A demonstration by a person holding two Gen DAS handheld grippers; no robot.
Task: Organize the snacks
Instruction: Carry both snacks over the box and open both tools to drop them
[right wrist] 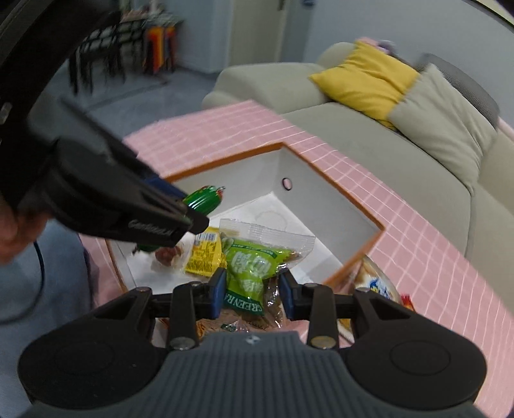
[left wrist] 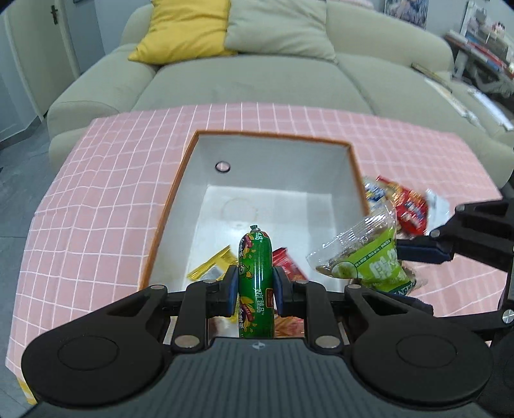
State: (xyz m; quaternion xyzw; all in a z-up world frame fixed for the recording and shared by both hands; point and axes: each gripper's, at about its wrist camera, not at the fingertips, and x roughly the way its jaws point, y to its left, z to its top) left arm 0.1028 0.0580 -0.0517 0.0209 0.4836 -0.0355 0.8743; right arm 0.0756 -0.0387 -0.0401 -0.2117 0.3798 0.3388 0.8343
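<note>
My left gripper [left wrist: 256, 283] is shut on a green sausage stick [left wrist: 256, 273], held upright over the near end of an orange-rimmed white box [left wrist: 273, 135]. A yellow packet [left wrist: 212, 263] and a red packet [left wrist: 289, 267] lie in the box. My right gripper [right wrist: 252, 289] is shut on a clear green snack bag [right wrist: 250, 270] above the box [right wrist: 225, 159]. In the left wrist view that right gripper [left wrist: 406, 252] comes in from the right with the bag [left wrist: 372, 267] at the box's right rim. The right wrist view shows the left gripper [right wrist: 189, 210] with the sausage [right wrist: 205, 199].
The box stands on a table under a pink checked cloth [left wrist: 96, 193]. More snack packets [left wrist: 408, 205] lie in a pile on the cloth right of the box. A grey-green sofa [left wrist: 257, 74] with a yellow cushion [left wrist: 183, 29] runs behind the table.
</note>
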